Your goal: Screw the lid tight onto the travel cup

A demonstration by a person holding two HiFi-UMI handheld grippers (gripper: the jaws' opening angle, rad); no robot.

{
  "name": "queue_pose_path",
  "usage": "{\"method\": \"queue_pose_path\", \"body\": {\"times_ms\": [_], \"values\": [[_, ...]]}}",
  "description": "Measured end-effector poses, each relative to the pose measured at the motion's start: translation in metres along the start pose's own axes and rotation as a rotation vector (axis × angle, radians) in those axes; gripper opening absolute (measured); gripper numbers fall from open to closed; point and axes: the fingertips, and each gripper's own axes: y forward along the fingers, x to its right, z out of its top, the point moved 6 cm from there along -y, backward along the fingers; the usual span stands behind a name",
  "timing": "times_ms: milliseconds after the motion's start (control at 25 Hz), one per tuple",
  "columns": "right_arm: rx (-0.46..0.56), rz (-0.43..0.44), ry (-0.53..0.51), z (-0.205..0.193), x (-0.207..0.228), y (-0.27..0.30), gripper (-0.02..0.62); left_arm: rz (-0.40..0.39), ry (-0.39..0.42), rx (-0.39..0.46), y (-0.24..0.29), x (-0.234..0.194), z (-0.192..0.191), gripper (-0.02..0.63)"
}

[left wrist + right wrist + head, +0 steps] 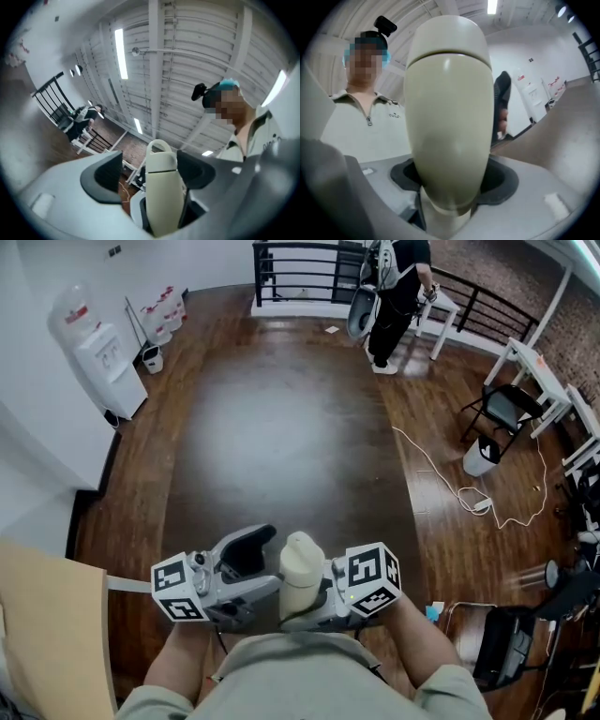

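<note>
A cream travel cup (302,573) with its lid (159,157) on top stands upright close to my chest, between the two grippers. My right gripper (452,180) is shut on the cup's body (447,131), with a dark pad pressed to each side. My left gripper (149,172) faces the cup from the other side. Its jaws stand wide around the upper part, and the left pad (101,180) is clearly apart from the cup. The lid has a loop handle, and a thin seam divides it from the body. The cup's base is hidden in the right gripper.
Below lies a dark wooden floor (281,446). A light wooden tabletop (47,634) is at the lower left. A water dispenser (108,362) stands by the left wall. A person (398,287) stands by the far railing. A folding chair (506,409), white bin (481,456) and cable (469,493) are at right.
</note>
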Motion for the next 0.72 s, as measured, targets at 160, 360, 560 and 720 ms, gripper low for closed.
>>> {"method": "queue_pose_path", "body": {"times_ms": [160,360,560,720], "values": [[0.005,-0.222,-0.049,-0.004,0.026,-0.002,0.302,0.214,0.119,0.009,-0.006,0.004,-0.002,0.337],[0.015,-0.573,-0.133,-0.011,0.06,-0.01,0.302,0.432,0.205,-0.007,-0.003,0.007,-0.015,0.276],[0.015,-0.79,-0.143,-0.014,0.078,-0.016,0.301,0.526,0.291,-0.038,0.0,0.006,-0.02,0.268],[-0.019,-0.85,-0.157,-0.016,0.083,-0.013,0.301,0.498,0.324,-0.077,0.008,0.009,-0.027,0.281]]}}
